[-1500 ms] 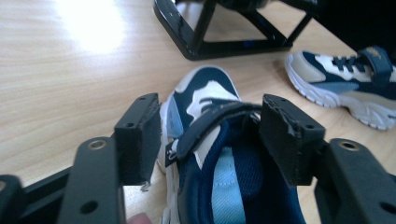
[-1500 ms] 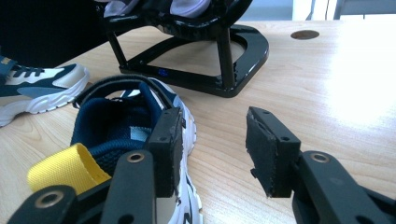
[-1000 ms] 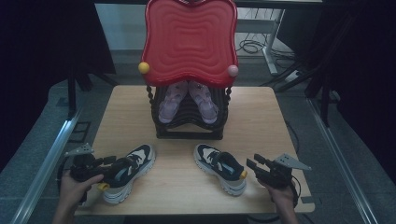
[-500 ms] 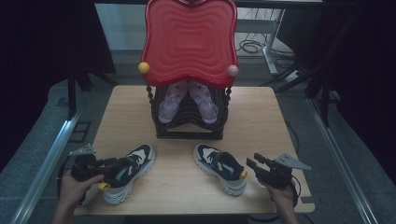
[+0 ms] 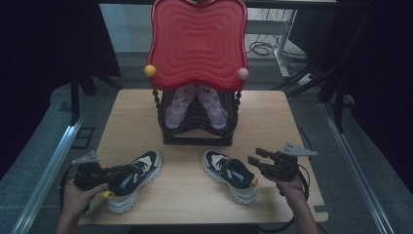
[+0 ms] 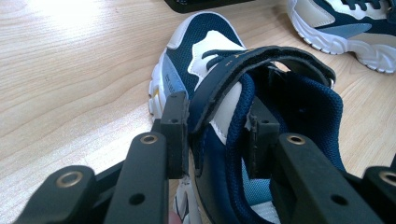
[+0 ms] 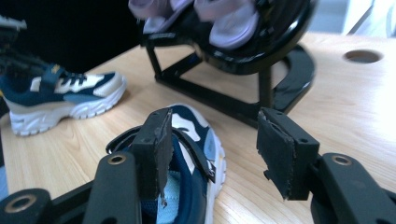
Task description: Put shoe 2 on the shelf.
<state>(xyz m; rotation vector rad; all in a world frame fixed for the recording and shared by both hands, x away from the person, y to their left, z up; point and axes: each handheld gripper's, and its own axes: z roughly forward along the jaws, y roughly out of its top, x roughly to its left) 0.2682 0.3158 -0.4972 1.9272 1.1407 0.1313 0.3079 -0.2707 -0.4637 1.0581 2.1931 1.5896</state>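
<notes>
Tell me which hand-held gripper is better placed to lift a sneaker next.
Left, probably: the left hand-held gripper has its jaws around the left sneaker's collar. The right hand-held gripper stands open above the right sneaker.

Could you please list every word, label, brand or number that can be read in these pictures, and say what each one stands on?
No text here can be read.
Left navy and white shoe: faint marks on the grey-blue side patch and along the strap, too small and blurred to read.
Right navy and white shoe: no lettering to be made out.
Red tray, black rack, lilac shoes, table: no lettering.
</notes>
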